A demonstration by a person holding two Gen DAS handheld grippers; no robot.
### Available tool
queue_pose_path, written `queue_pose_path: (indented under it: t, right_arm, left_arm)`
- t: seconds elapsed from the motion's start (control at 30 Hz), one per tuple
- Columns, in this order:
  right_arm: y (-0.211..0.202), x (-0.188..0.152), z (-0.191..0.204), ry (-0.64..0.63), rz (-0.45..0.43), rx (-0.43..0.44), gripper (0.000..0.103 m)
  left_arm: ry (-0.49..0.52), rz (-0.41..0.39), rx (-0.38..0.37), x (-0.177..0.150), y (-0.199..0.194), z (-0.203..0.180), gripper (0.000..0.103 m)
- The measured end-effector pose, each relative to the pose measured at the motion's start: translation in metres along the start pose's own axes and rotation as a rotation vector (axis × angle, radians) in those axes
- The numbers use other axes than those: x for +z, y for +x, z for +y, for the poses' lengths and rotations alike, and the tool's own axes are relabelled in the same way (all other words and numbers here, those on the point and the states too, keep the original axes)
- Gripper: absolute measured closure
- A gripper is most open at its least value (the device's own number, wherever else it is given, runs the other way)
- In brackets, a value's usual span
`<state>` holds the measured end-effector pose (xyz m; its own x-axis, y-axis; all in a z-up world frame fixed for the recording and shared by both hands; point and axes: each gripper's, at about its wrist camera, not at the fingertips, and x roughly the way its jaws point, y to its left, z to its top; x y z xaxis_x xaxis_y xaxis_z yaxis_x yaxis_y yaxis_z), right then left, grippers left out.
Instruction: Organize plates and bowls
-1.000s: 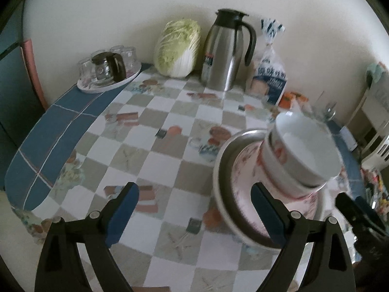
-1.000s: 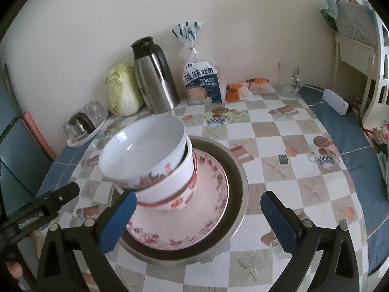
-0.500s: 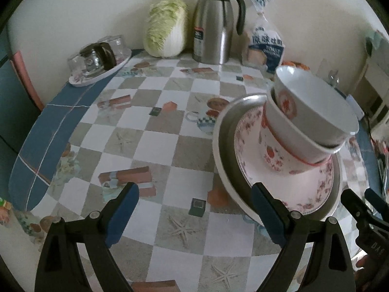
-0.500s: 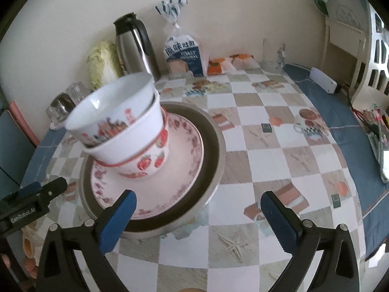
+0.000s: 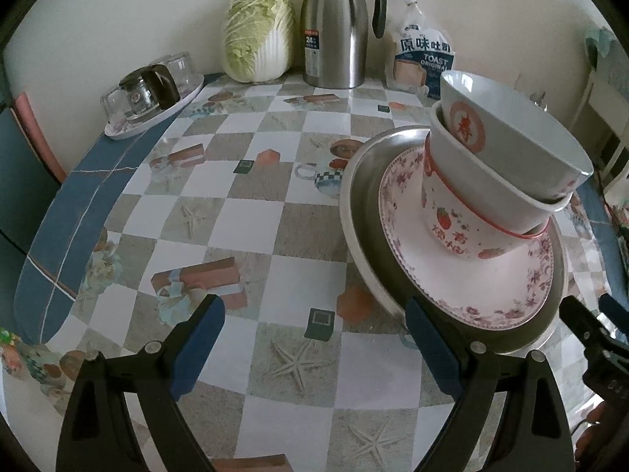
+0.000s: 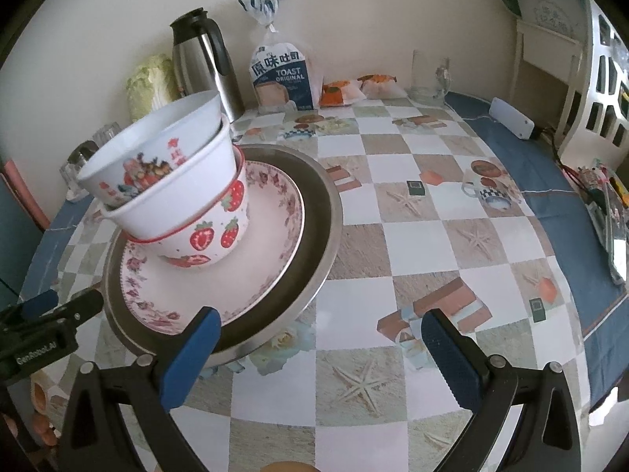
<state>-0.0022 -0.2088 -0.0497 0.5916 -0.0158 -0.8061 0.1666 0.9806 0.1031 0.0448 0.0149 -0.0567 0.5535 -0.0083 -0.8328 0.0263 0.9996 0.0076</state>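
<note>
Steel basin [image 6: 314, 212] carries the floral plate [image 6: 271, 259] and three nested bowls [image 6: 177, 181] at my ten o'clock on the tabletop [image 6: 393, 236]; I've dropped lower, both my left hand-held gripper [image 5: 314, 338] and right hand-held gripper [image 6: 318, 350] wide, empty, stack apparently finished.

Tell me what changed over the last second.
Both cameras dropped lower and closer to the table: the bowl stack on the floral plate and metal dish now looms larger. Neither tongs, left or right, gripped anything. The stack's arrangement is unchanged.
</note>
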Motion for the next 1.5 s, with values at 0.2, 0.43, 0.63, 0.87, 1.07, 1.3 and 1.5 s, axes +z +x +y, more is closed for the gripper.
queue_pose_path:
  t: [0.2,0.43,0.63,0.87,1.07,1.3,1.5]
  right_arm:
    - [0.002,-0.0008,0.0012,-0.01,0.007,-0.004,0.0]
    - [0.0034,-0.0004,0.0022,-0.015,0.007,-0.004,0.0]
    - [0.0029,0.0006,0.0035,-0.021,0.003,0.0,0.0]
    - [0.003,0.0006,0.0046,-0.025,0.004,0.001,0.0]
    - [0.0029,0.0001,0.0047,-0.024,0.004,0.0,0.0]
    - [0.0031,-0.0001,0.0049,-0.026,0.007,0.0,0.0]
    - [0.0033,-0.0001,0.005,-0.026,0.007,0.0,0.0]
  left_arm:
    - [0.013,-0.008,0.008,0.0003,0.0013,-0.0017,0.01]
    - [0.023,-0.014,-0.003,0.0009,0.0011,-0.0031,0.01]
    - [0.034,-0.024,-0.003,0.001,0.0007,-0.0053,0.01]
    - [0.041,-0.028,-0.009,0.0009,-0.0001,-0.0068,0.01]
    - [0.033,-0.024,-0.012,0.0013,0.0007,-0.0054,0.01]
    - [0.034,-0.018,-0.013,0.0014,0.0019,-0.0054,0.01]
    - [0.031,-0.01,-0.013,0.001,0.0033,-0.0046,0.01]
